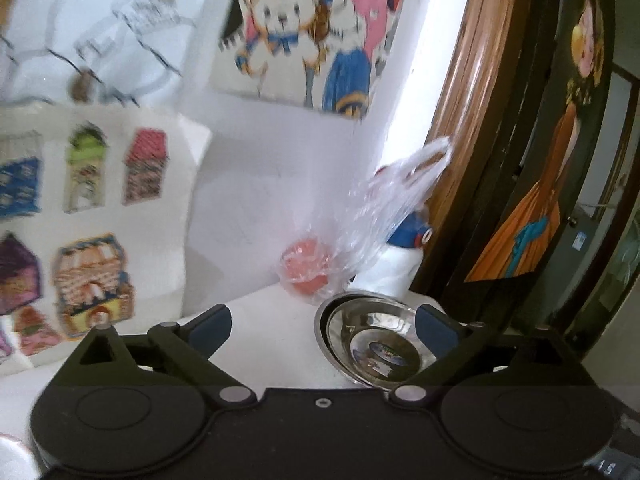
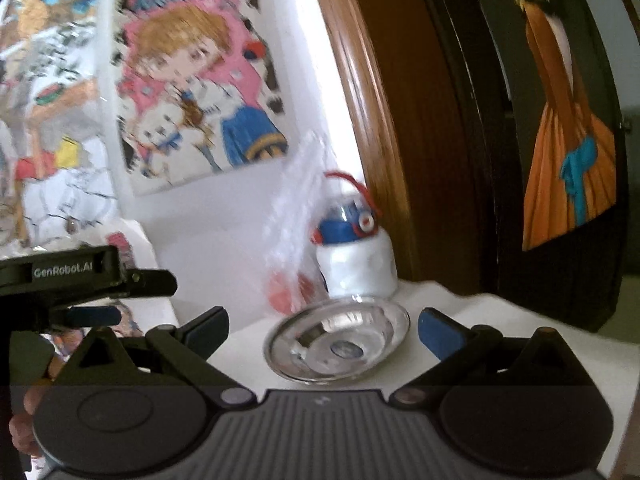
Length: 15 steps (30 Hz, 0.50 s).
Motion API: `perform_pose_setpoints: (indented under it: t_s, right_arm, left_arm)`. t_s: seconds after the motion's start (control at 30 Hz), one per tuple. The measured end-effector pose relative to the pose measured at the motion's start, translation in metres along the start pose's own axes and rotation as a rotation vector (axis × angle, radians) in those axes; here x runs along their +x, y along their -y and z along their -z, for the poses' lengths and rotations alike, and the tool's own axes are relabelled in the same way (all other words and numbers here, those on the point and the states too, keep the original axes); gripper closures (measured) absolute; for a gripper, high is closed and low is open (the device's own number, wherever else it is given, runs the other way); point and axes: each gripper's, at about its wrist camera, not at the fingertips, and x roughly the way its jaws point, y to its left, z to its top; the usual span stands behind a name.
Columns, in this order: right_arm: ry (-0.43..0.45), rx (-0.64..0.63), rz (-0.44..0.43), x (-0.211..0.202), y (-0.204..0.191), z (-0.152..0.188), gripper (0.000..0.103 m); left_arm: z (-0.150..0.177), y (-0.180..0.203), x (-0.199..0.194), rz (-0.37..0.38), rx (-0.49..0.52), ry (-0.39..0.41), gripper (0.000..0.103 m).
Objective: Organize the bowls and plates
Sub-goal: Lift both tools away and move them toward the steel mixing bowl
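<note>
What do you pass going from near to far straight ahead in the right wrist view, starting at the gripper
Right gripper, open → steel bowl on the white table → clear plastic bag with something red inside and white bottle with a blue cap, about level → white wall with the cartoon picture.

Bowl (image 2: 338,346) on table (image 2: 500,320); bottle (image 2: 356,264) behind it, bag (image 2: 292,240) left.

Showed polished, mirror-bright metal in the bowl (image 2: 338,346) at lower centre. Looked matt and white on the surface (image 2: 472,320) beneath. Crinkled as thin clear plastic in the bag (image 1: 384,216) behind. Gleamed as varnished brown wood along the door frame (image 2: 384,120) at upper right.
</note>
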Motion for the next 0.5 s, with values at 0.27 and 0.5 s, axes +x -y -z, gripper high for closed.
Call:
perform_pose_setpoints:
  t_s: [0.27, 0.5]
  right_arm:
    - [0.083, -0.056, -0.039, -0.067, -0.041, -0.016, 0.0]
    - [0.144, -0.132, -0.074, -0.116, -0.083, -0.01, 0.0]
  left_arm:
    - [0.003, -0.011, -0.091, -0.036, 0.004, 0.086, 0.001]
    - [0.02, -0.03, -0.162, -0.076, 0.006, 0.136, 0.001]
